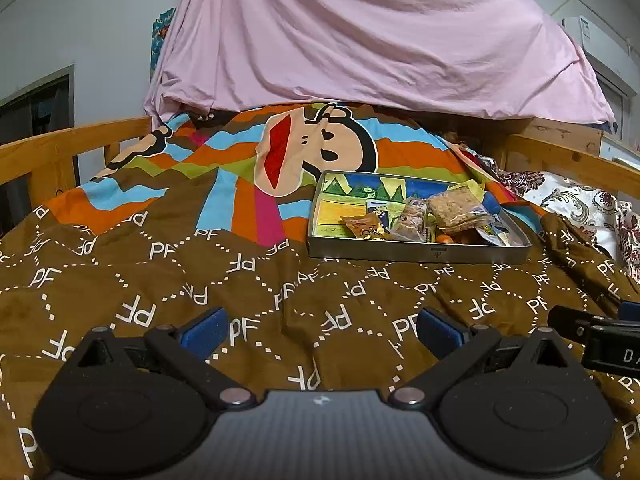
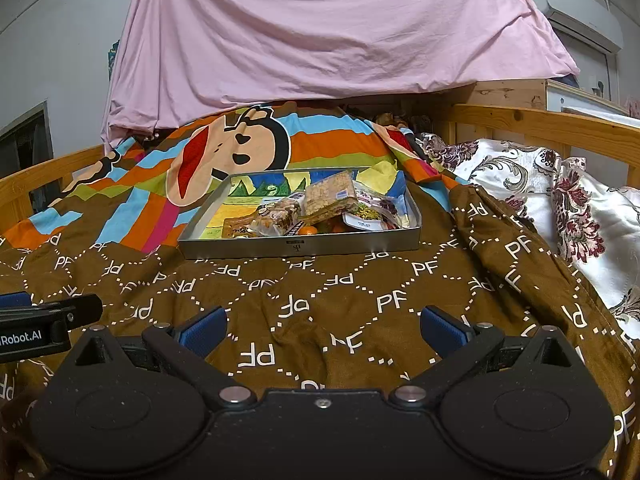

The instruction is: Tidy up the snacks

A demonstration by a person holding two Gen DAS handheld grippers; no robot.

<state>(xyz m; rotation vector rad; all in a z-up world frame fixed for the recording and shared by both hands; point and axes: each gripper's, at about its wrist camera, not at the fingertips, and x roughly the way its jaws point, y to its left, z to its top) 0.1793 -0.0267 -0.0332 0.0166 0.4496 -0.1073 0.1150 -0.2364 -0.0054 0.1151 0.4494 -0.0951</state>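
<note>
Jaws spread, blue-padded | rectangular metal tin (image 2: 300, 246) | crinkly snack packets (image 2: 328, 200)

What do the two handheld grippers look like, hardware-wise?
Both match: the left gripper and right gripper have matte black bodies with round housings, angled black linkage arms on silver pivot pins, and blue textured finger pads. The left one's side bears white lettering ending "Robot.AI". No cables, hands or sleeves visible.
</note>
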